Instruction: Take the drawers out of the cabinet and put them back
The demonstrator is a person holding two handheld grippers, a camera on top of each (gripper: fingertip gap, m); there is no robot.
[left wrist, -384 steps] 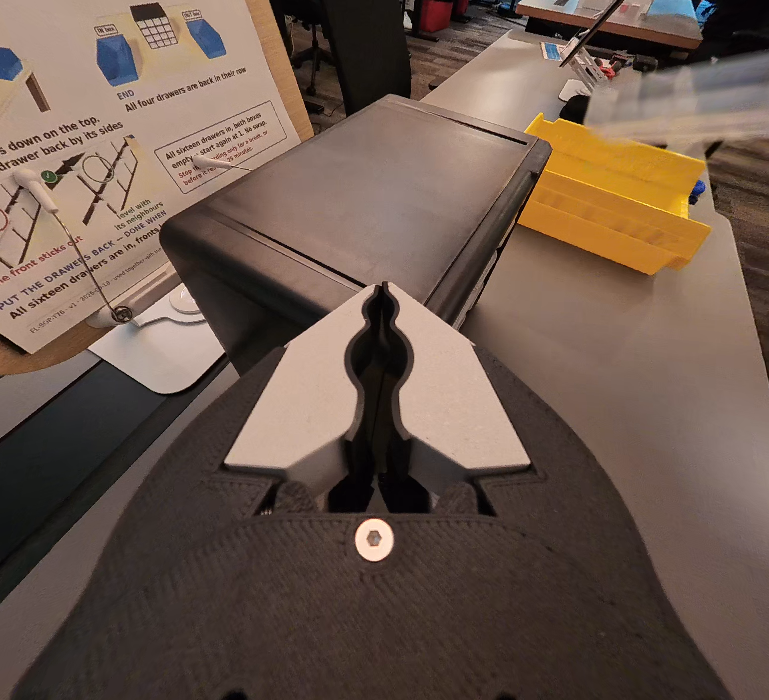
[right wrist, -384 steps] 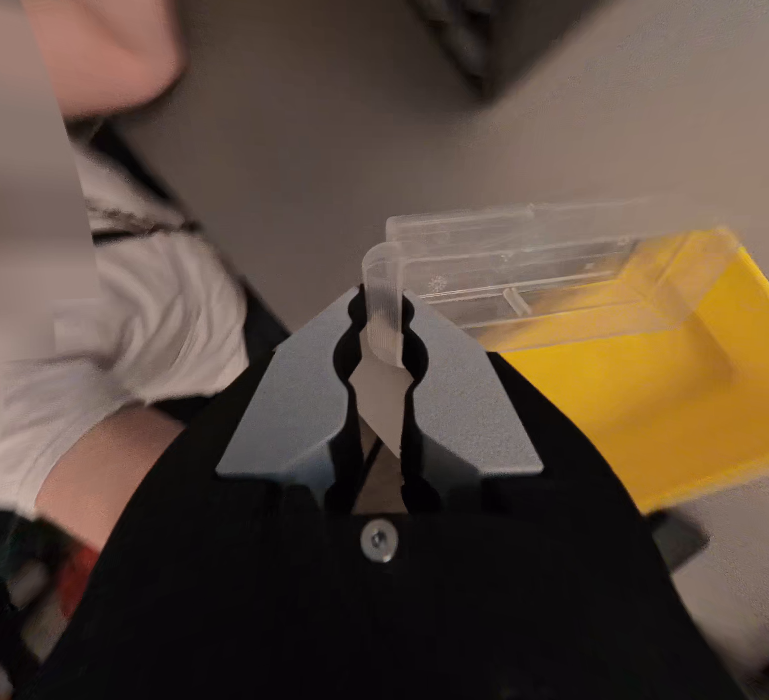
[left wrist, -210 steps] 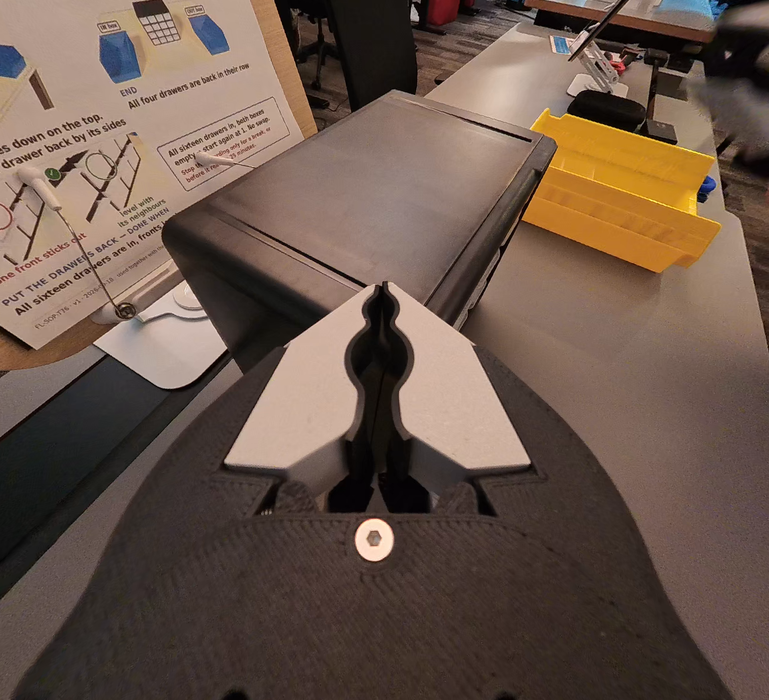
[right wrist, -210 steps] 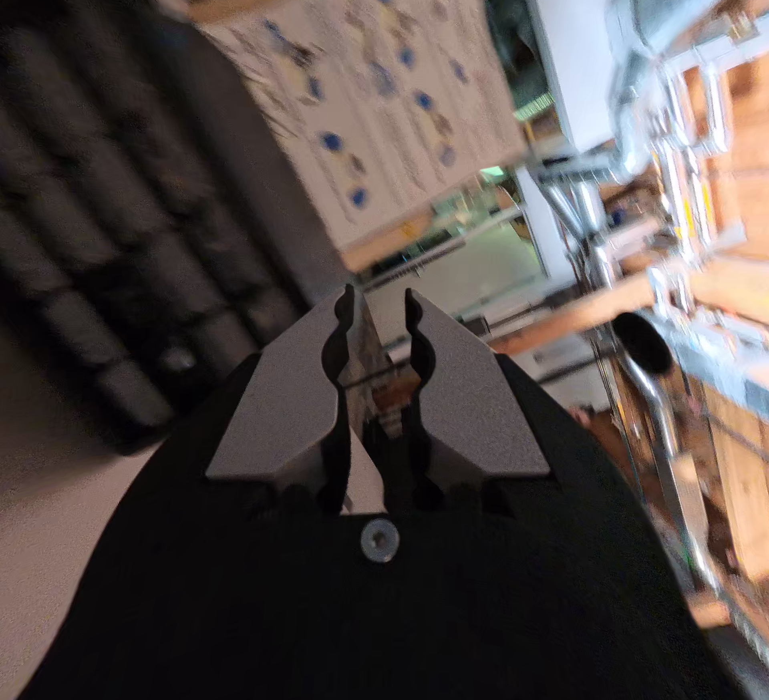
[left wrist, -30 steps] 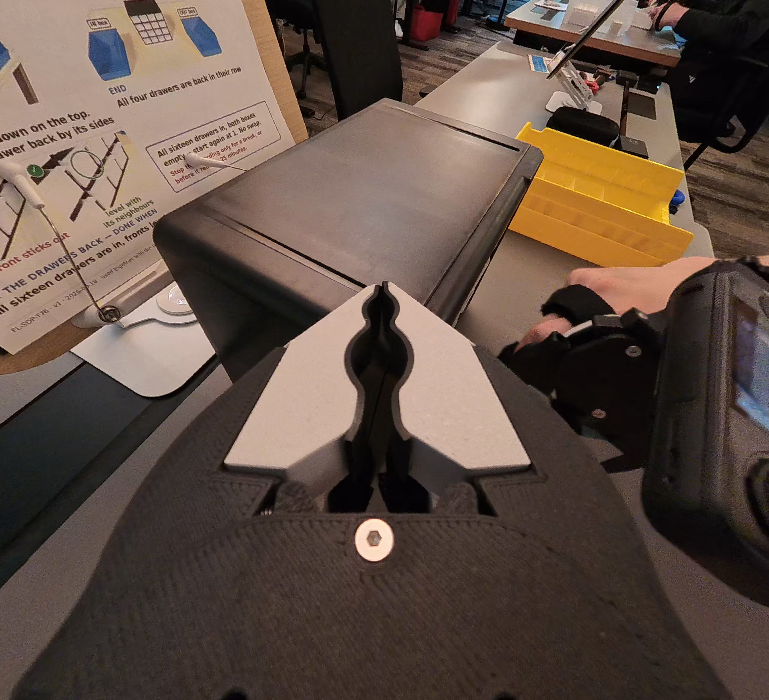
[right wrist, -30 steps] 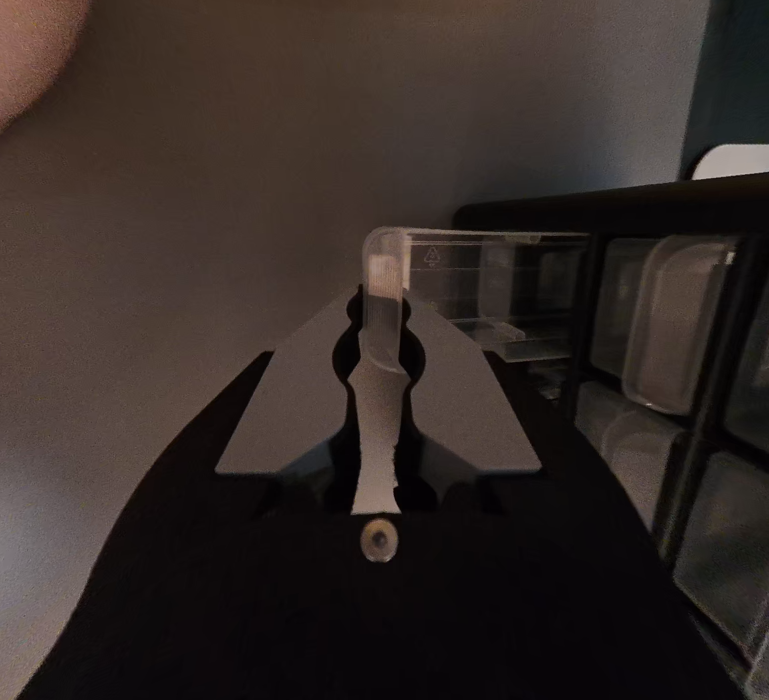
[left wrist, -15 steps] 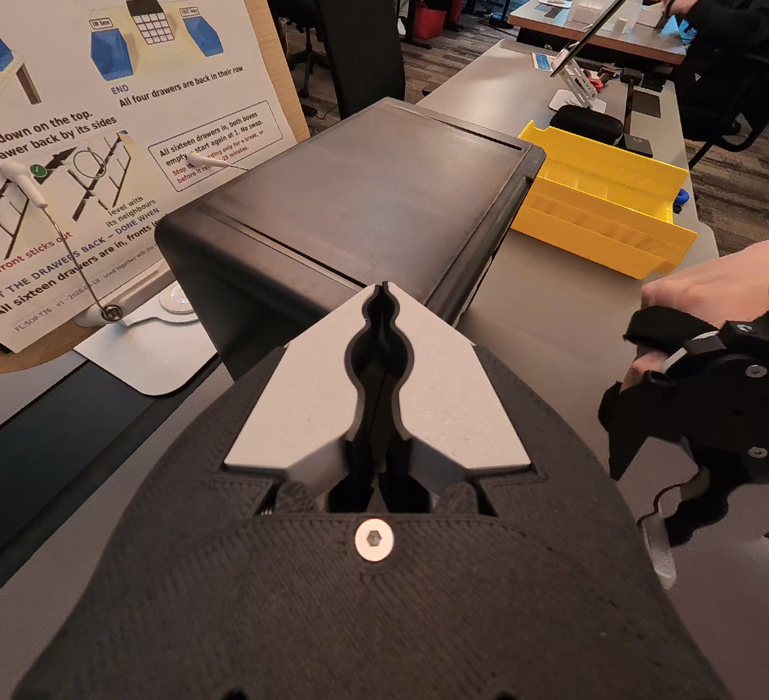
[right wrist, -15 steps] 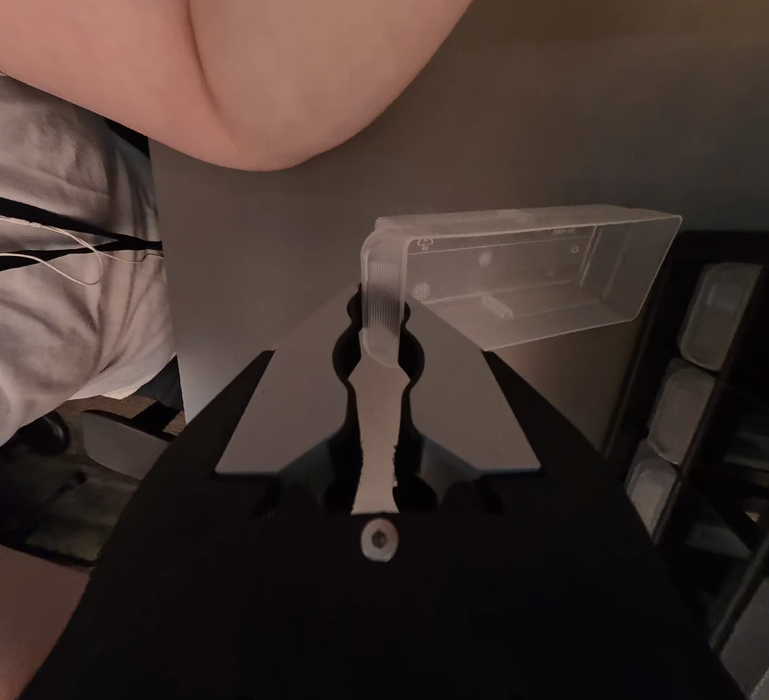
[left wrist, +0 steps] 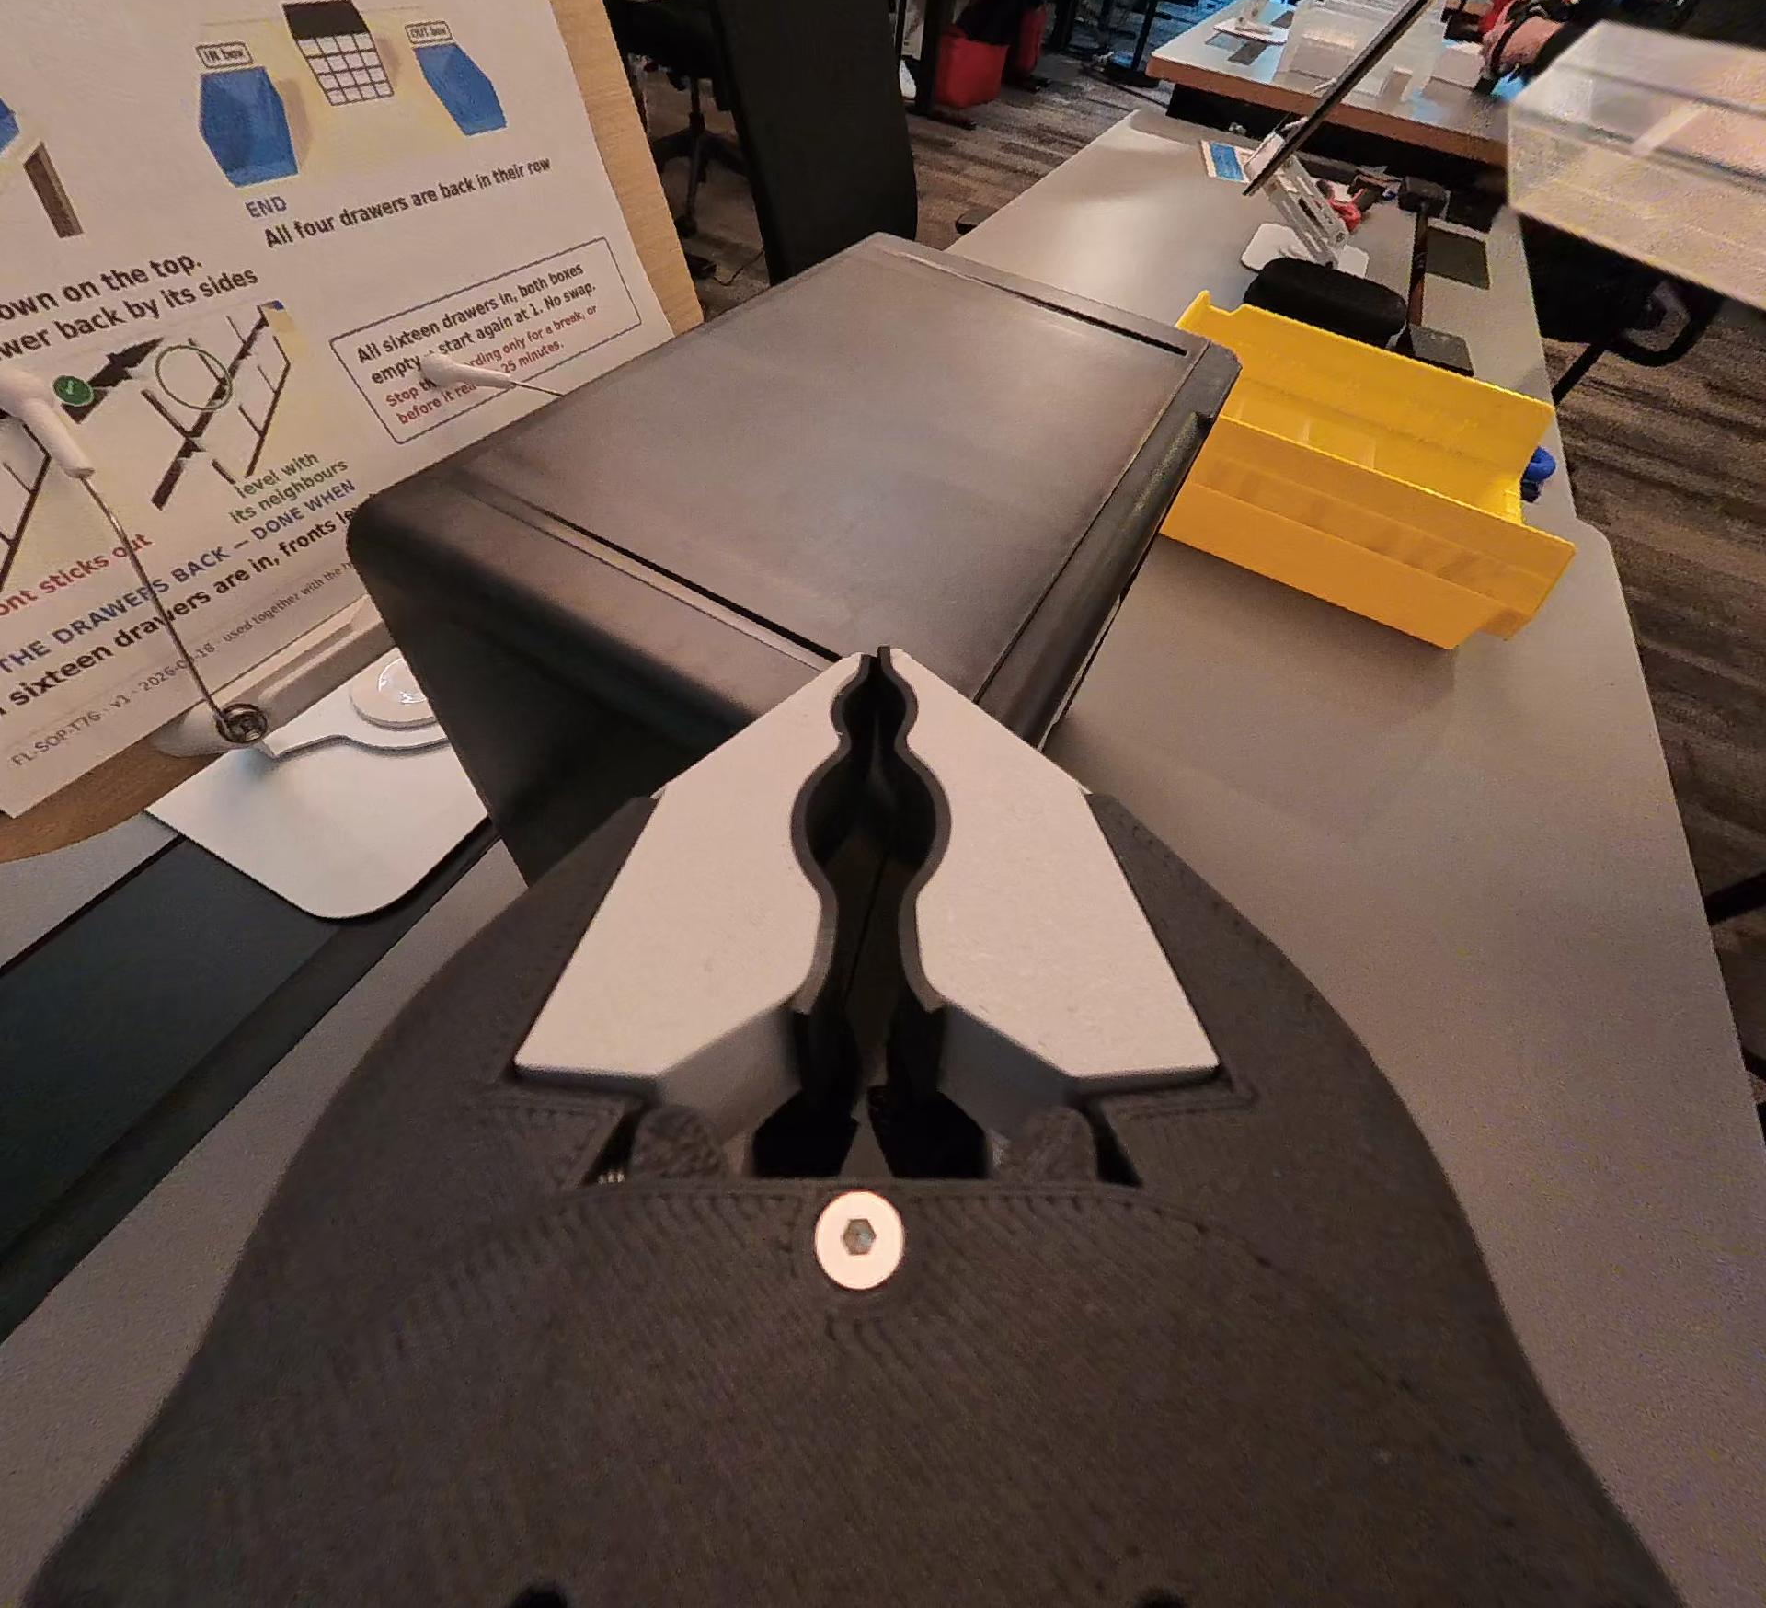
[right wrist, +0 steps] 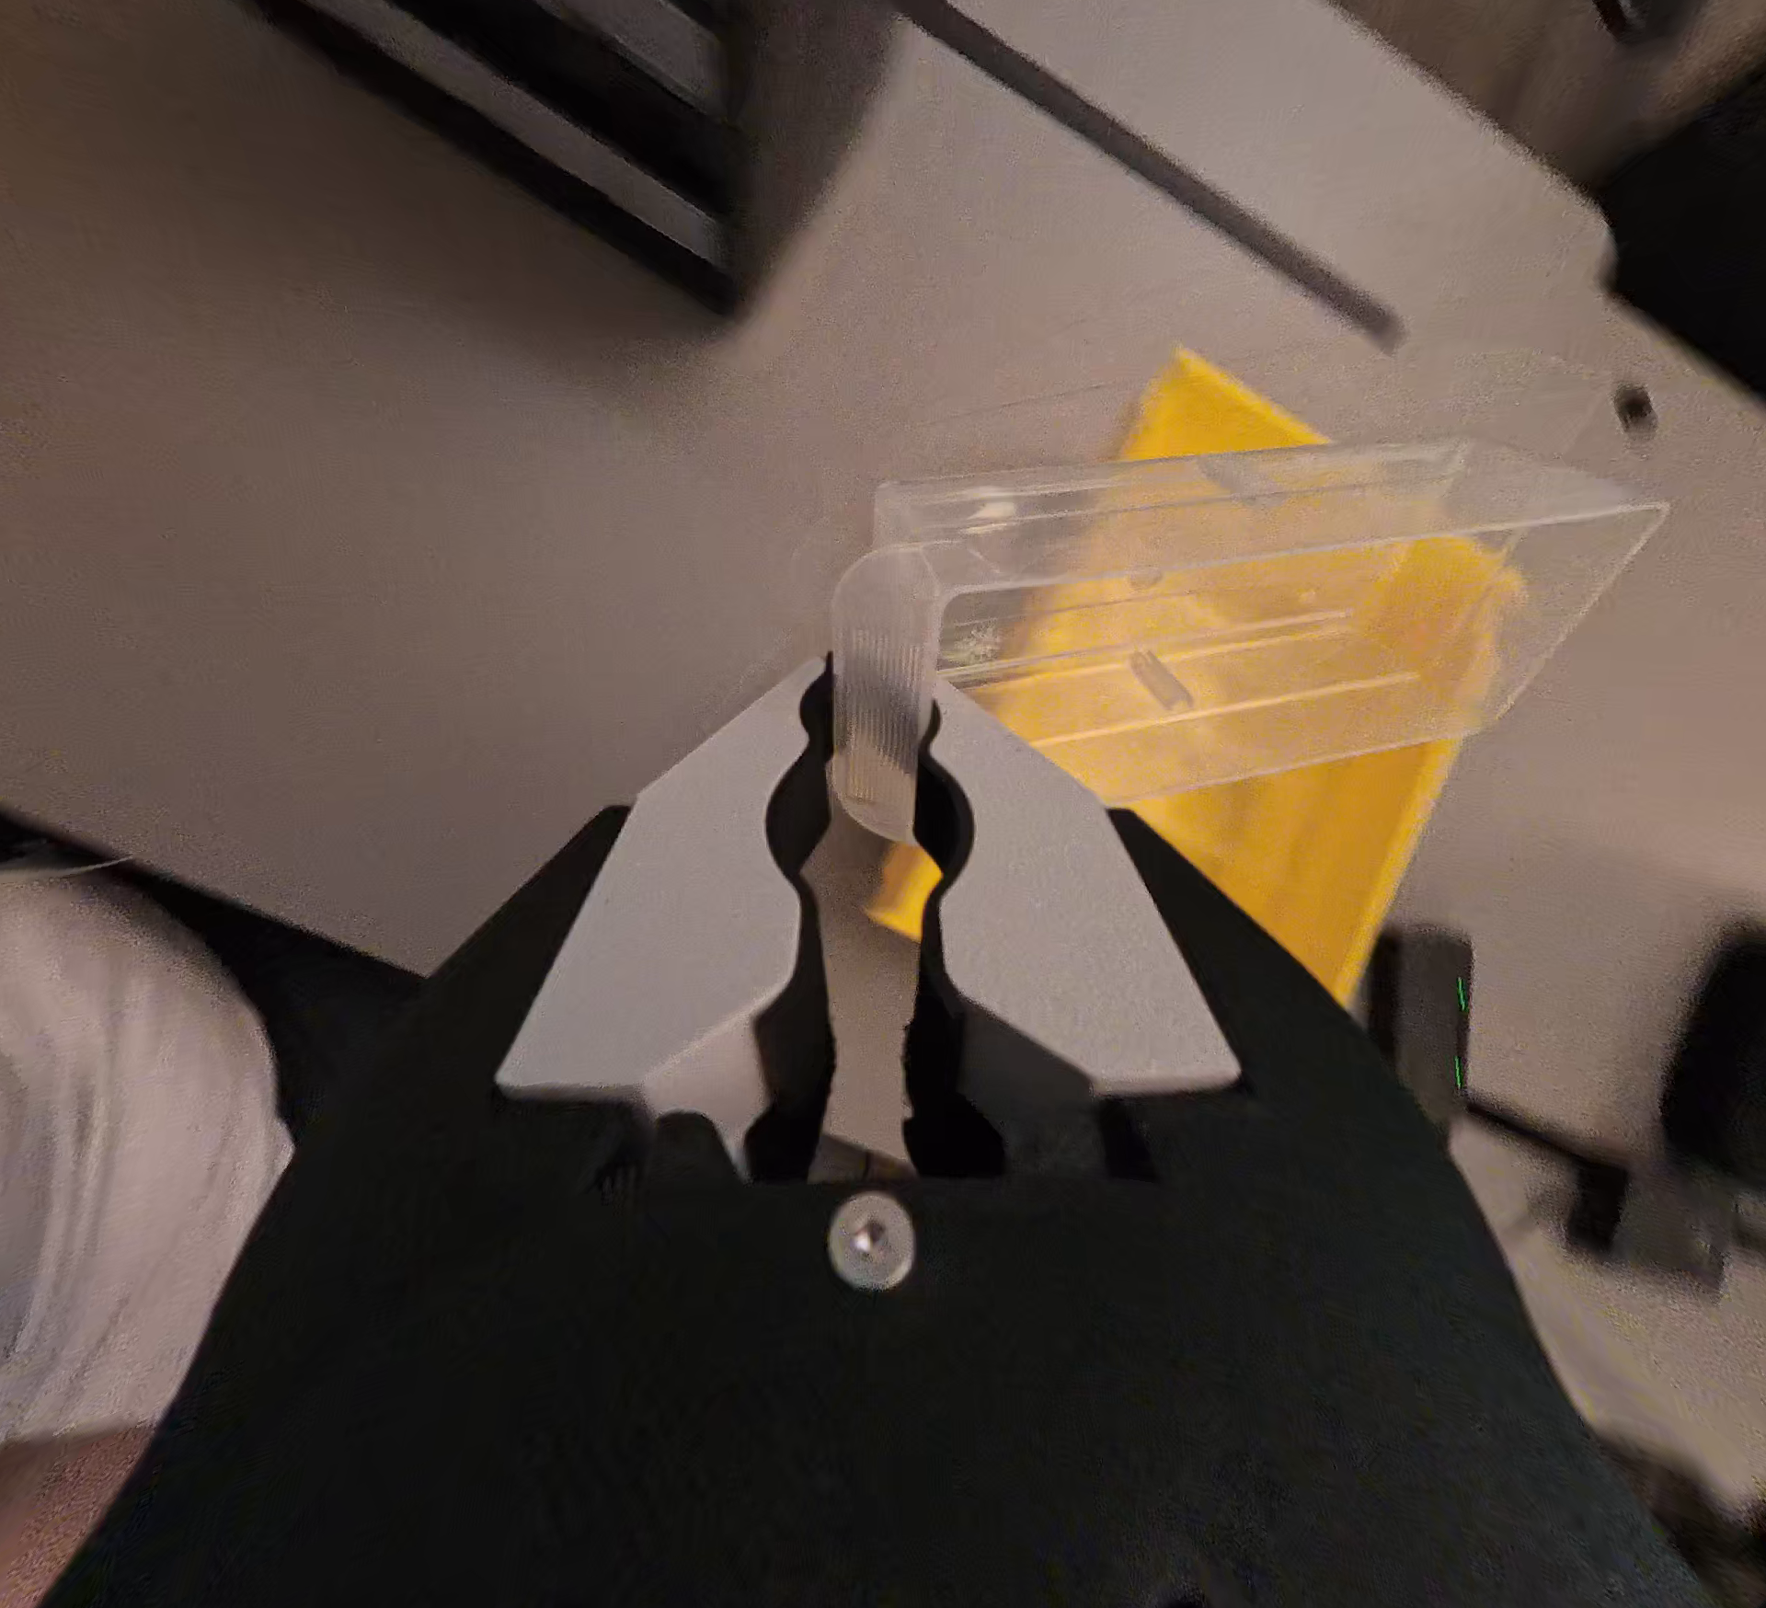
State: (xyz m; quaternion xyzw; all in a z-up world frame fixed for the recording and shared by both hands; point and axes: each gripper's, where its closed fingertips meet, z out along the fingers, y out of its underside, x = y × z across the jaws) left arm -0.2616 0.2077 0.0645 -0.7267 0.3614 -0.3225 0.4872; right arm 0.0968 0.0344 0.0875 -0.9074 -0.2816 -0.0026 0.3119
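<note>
My right gripper (right wrist: 874, 702) is shut on the front tab of a clear plastic drawer (right wrist: 1242, 606) and holds it in the air above a yellow bin (right wrist: 1271, 874). The same drawer (left wrist: 1653, 138) shows at the top right of the left wrist view, high above the table. The black drawer cabinet (left wrist: 841, 453) stands on the grey table (left wrist: 1338, 845); I see its top and back, and its open front shows blurred in the right wrist view (right wrist: 535, 71). My left gripper (left wrist: 877, 664) is shut and empty, just behind the cabinet's near corner.
The yellow bin (left wrist: 1357, 482) lies on the table right of the cabinet. An instruction board (left wrist: 239, 224) stands at the left on a white base. A tablet stand (left wrist: 1309, 214) and a black pouch (left wrist: 1328, 310) sit beyond the bin. Other desks and chairs are farther back. Across from one pair of fingers to the other is roughly 40 centimeters.
My right gripper has pulled the clear drawer out of the cabinet, lifted it and swung it over the yellow bin. The right hand has left the left view's lower right. My left gripper has stayed still.
</note>
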